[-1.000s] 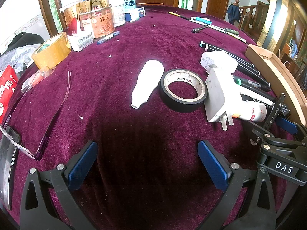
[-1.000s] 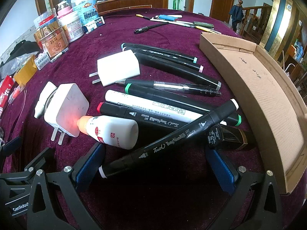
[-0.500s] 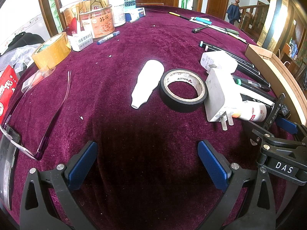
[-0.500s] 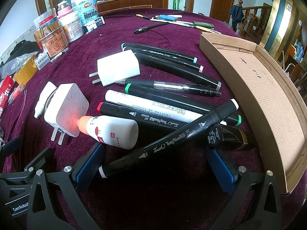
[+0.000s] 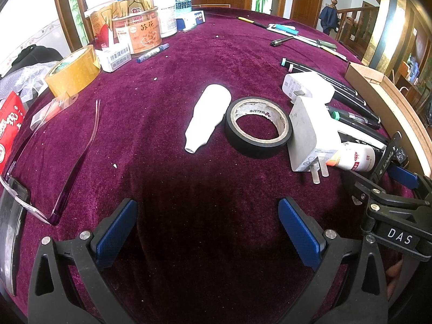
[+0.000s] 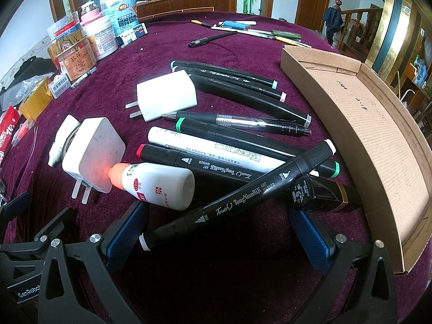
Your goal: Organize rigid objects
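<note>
Both grippers hover low over the bench, fingers spread wide and empty. The right gripper (image 6: pixel 216 232) straddles a black marker (image 6: pixel 237 197) at lower centre, likely lined up to grasp it; the cardboard tray (image 6: pixel 378 124) waits right. The left gripper (image 5: pixel 208 232) faces the tape roll (image 5: pixel 257 127).

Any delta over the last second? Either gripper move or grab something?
No visible change. Left gripper and right gripper both hang open and empty as before. The black tape roll, the two white chargers and the markers, including the diagonal one, lie where they did.
</note>
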{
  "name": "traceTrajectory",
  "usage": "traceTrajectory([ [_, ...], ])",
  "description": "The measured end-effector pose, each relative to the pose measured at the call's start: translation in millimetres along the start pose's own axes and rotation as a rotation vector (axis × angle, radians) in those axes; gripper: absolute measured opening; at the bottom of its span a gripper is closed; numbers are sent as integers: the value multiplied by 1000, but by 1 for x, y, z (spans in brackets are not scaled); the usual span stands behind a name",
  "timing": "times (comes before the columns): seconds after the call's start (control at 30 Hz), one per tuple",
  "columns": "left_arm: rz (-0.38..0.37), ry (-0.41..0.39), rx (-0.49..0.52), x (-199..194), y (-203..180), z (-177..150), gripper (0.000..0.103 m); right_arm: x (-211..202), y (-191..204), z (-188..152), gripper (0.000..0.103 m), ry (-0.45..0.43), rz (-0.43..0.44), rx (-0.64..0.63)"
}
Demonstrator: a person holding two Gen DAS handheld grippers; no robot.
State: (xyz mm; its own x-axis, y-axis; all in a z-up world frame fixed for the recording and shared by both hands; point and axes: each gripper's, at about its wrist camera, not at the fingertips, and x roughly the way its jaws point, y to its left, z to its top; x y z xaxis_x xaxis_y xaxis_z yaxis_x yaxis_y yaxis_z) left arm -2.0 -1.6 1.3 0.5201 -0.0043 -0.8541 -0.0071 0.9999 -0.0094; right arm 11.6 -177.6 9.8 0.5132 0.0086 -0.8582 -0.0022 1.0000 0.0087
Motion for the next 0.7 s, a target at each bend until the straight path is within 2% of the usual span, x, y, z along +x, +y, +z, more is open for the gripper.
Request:
traceTrajectory([
  [0.1,-1,0,0,0,0,0,103,-1,0,0,101,11,13,-21],
  [0.33,-28,7,33,-2,2,-2,103,-4,-3,4,102,118,141,-174],
  [0.43,-37,26,43,-4,5,-5,103,-6,-4,0,102,191,162,-232],
  [0.53,-52,33,37,-9,12,-8,103,-22,-11,-11,98,227,233,-259],
  [0.7,-82,15,-34,-26,35,-1,103,-64,-17,-21,96,143,260,-362],
])
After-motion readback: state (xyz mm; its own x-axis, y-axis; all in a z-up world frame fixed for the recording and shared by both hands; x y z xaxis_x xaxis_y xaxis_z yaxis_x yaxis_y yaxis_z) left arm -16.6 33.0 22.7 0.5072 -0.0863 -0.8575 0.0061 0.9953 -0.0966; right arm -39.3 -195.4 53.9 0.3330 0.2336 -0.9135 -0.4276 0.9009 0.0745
